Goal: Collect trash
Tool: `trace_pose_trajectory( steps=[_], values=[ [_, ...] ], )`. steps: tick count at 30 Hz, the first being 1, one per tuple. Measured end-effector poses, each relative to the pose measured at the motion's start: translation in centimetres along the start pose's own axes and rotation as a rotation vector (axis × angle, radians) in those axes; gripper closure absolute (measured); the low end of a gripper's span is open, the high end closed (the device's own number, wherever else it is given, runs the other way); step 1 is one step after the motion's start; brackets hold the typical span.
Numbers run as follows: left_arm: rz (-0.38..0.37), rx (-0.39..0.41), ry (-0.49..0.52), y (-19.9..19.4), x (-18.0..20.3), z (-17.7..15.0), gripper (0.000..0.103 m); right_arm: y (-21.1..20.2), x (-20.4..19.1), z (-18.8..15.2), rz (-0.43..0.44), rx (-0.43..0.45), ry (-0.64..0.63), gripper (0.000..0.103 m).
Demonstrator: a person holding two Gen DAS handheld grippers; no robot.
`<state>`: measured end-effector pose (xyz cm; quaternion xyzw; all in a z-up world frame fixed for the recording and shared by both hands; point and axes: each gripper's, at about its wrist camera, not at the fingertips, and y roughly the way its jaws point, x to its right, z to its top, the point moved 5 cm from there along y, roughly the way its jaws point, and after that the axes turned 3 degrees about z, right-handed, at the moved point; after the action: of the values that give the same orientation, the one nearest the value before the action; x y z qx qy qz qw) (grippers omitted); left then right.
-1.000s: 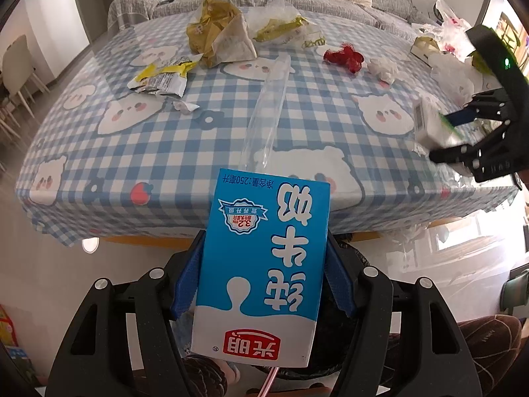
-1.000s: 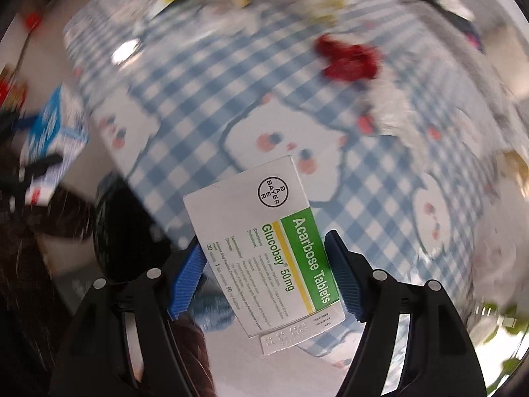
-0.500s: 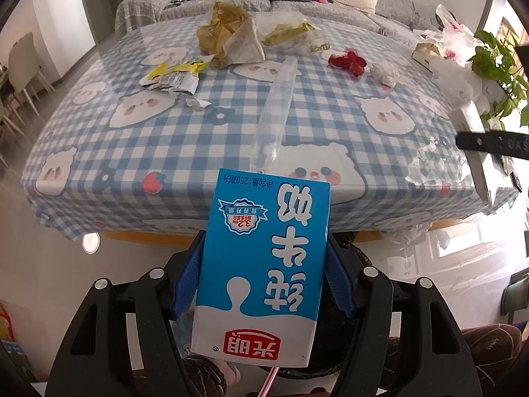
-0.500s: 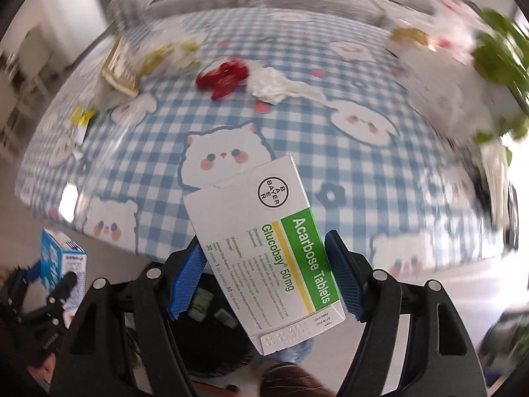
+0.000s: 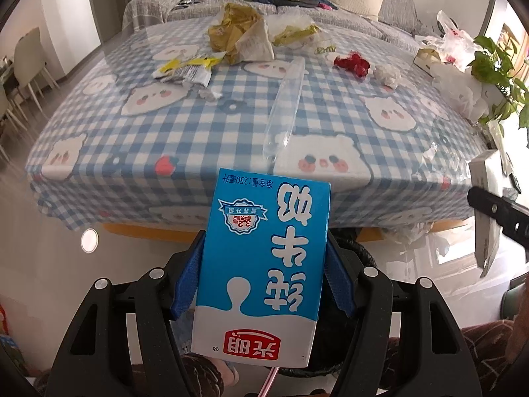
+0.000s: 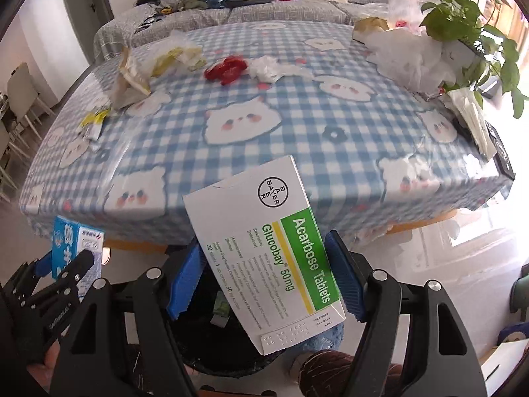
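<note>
Evidently both hands are loaded and the step in hand is the drop. The left tool (image 5: pixel 263 281) pinches a blue milk carton (image 5: pixel 261 264) between its blue pads (image 5: pixel 186 281); the right tool (image 6: pixel 263 274) pinches a white and green pill box (image 6: pixel 264 248) the same way, askew. Both loads hang off the near edge of the table (image 6: pixel 297 132), above a black bin (image 6: pixel 211 340) on the floor, whose dark mouth shows behind the box in the right view and behind the carton in the left.

To do it well, I would bring each load squarely over the bin's mouth before spreading the pads, one tool at a time so the two do not knock together, since they sit close. The carton is held by its flat sides and should fall straight. The box is gripped at a slant and may tumble, so release it low and centred. Keep clear of the table edge and the cloth hanging there.

Writing: the carton, seen upside down, carries large white Chinese characters for pure milk, a red Bright Dairy logo, a badge with "3.2" and a line ending "250" for net content. The box reads "BAYER" in a round cross, "Acarbose Tablets" on the green band, "Glucobay 50 mg" and "30 tablets".

More trash remains on the table: a yellow wrapper (image 5: pixel 185 67), a red scrap (image 5: pixel 352 63), crumpled paper and plastic.
</note>
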<state>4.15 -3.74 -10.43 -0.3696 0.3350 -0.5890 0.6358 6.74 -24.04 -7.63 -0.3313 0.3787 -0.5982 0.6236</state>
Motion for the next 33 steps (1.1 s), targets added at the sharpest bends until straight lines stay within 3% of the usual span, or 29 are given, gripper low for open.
trace_pose_trajectory(
  steps=[17, 29, 33],
  values=[
    [-0.037, -0.014, -0.058, 0.2, -3.1, -6.9, 0.038, 2.0, -2.6, -8.8, 0.059, -0.042, 0.083, 0.035],
    [0.048, -0.009, -0.044, 3.1, -6.0, -9.1, 0.038, 5.4, -4.8, -11.9, 0.040, -0.062, 0.078, 0.034],
    [0.038, -0.024, -0.071, 4.2, -7.1, -9.3, 0.038, 6.9, -5.2, -12.5, 0.040, -0.076, 0.084, 0.034]
  ],
)
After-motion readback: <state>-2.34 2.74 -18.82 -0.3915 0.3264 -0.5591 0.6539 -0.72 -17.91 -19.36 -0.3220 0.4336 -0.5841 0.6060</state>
